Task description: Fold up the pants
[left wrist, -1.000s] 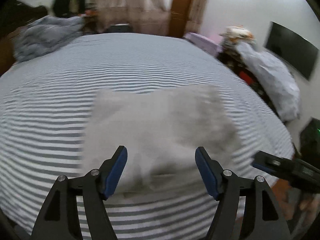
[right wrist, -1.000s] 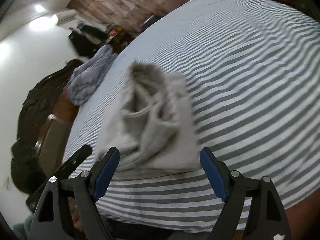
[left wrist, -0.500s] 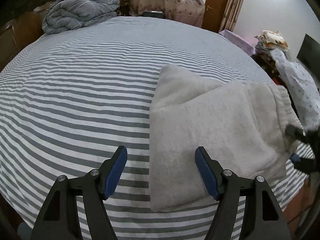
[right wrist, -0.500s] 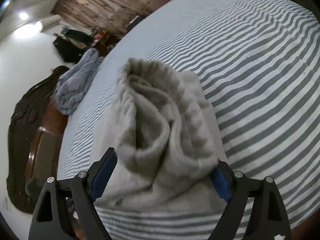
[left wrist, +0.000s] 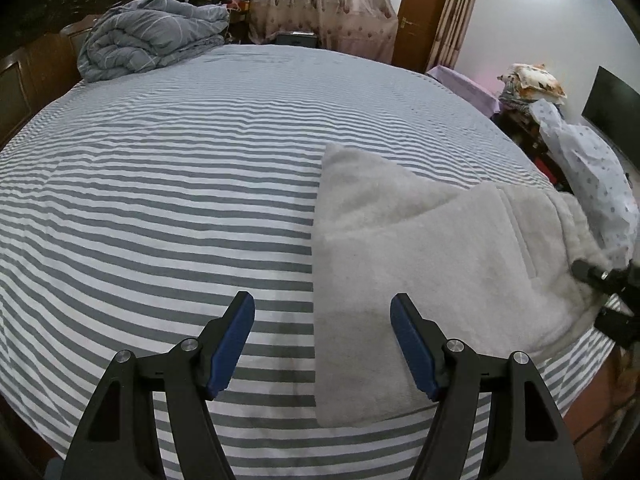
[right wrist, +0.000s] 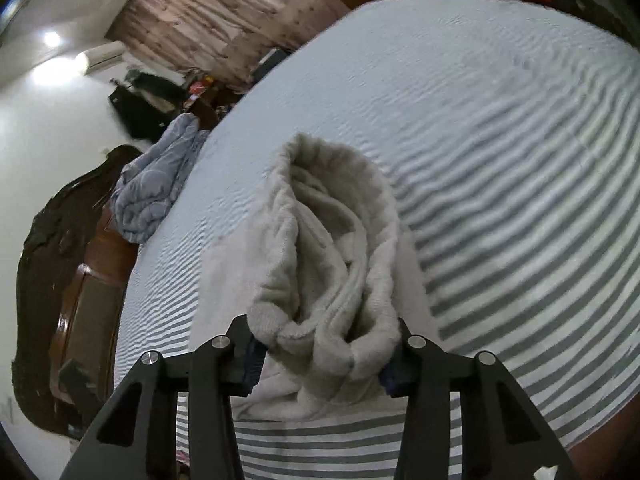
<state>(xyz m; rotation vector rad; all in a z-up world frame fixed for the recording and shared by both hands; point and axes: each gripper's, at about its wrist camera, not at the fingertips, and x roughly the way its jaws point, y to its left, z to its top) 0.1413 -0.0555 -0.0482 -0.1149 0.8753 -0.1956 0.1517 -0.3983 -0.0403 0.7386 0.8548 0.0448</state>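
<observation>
One pants (left wrist: 420,256) pile, right gripper (right wrist: 324,364) closing on it.

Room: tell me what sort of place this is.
A bedroom in a home, most likely: a wide bed with a striped sheet, a bundled duvet by the dark headboard, and curtains beside a door.
</observation>
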